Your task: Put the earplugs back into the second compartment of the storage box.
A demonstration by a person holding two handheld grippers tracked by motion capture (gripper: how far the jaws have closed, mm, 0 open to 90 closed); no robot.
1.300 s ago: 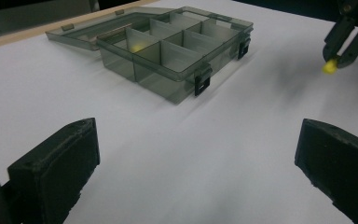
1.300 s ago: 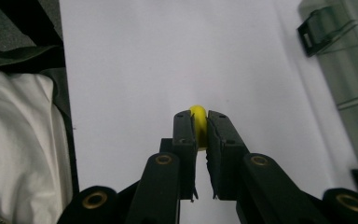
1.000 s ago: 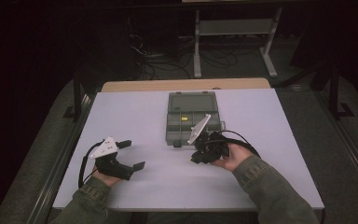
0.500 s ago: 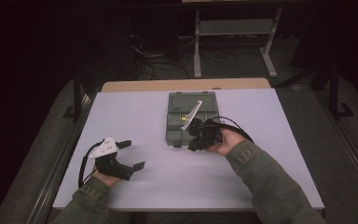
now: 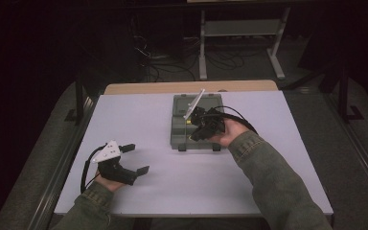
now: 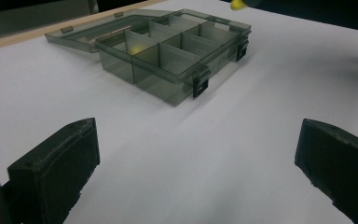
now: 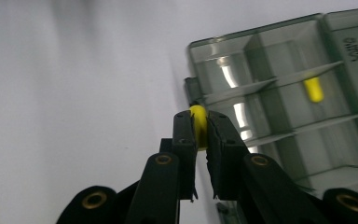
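Observation:
A grey see-through compartment box (image 5: 191, 120) lies open at the middle of the white table (image 5: 139, 120), its lid flat behind it. My right gripper (image 5: 196, 133) hovers over the box's front part, shut on a small yellow piece (image 7: 198, 125) held between the tips above the box's near corner (image 7: 200, 70). A second yellow piece (image 7: 313, 89) lies in one of the compartments. My left gripper (image 5: 136, 159) rests at the table's front left, open, with nothing between its jaws. Its view looks across bare table at the box (image 6: 168, 51).
A wooden strip (image 5: 191, 86) runs along the table's far edge. Beyond it stand a metal rack (image 5: 242, 33) and cables on the dark floor. Black frame rails (image 5: 79, 96) flank the table on both sides.
My right gripper has moved forward with the yellow piece, from the table in front of the box to above the box's front compartments. The left gripper has stayed where it was.

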